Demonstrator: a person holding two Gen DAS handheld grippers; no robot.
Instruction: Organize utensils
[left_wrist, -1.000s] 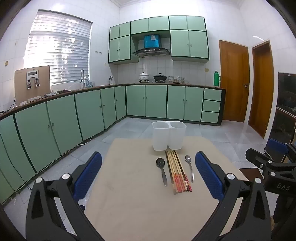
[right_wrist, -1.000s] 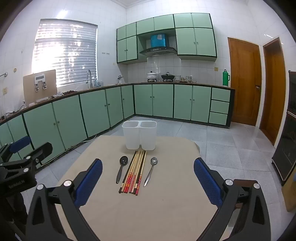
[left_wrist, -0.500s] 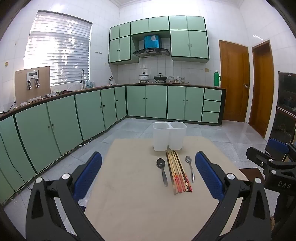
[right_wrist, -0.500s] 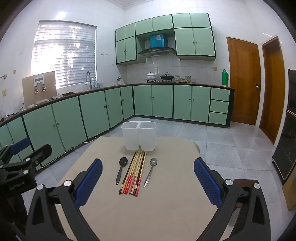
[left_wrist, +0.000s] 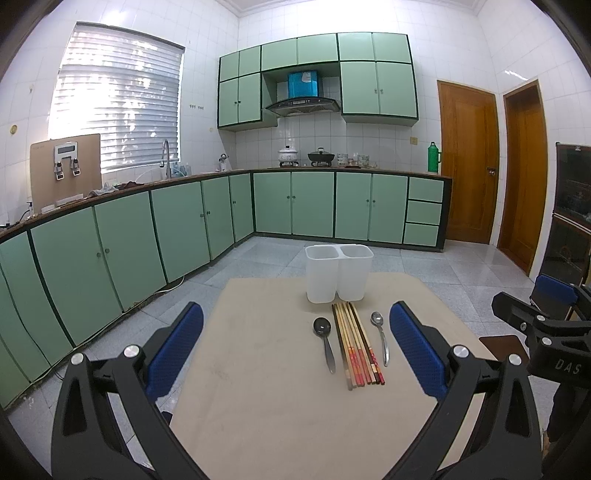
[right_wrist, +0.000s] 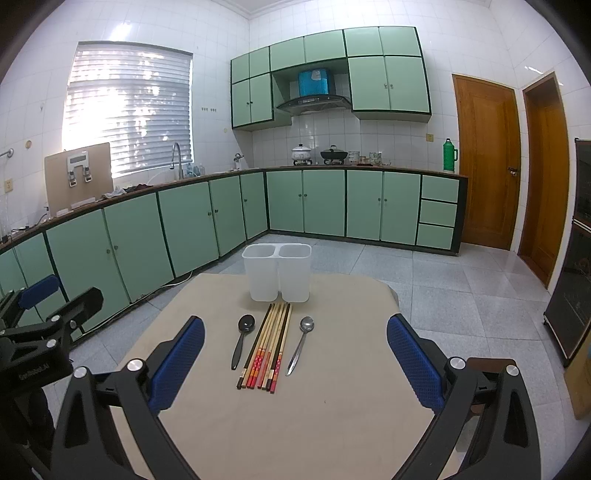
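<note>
On the beige table (left_wrist: 258, 387) (right_wrist: 351, 387) lie several chopsticks (left_wrist: 354, 347) (right_wrist: 267, 347) in a neat bundle, with a black spoon (left_wrist: 325, 339) (right_wrist: 242, 339) to their left and a steel spoon (left_wrist: 380, 336) (right_wrist: 300, 343) to their right. Behind them stands a white two-compartment holder (left_wrist: 338, 273) (right_wrist: 277, 273), both compartments showing nothing inside. My left gripper (left_wrist: 295, 347) hovers open, short of the utensils and left of them. My right gripper (right_wrist: 295, 350) is open too, its blue pads wide on either side of the utensils and nearer the camera. Neither holds anything.
The table's far edge is just behind the holder; tiled floor lies beyond. Green cabinets (left_wrist: 110, 251) run along the left and back walls. Two wooden doors (right_wrist: 487, 162) are at the right. A dark cabinet (right_wrist: 576, 258) stands by the right edge.
Both grippers have lifted or drifted very slightly; the utensils and the holder lie as before. Both grippers stay open.
</note>
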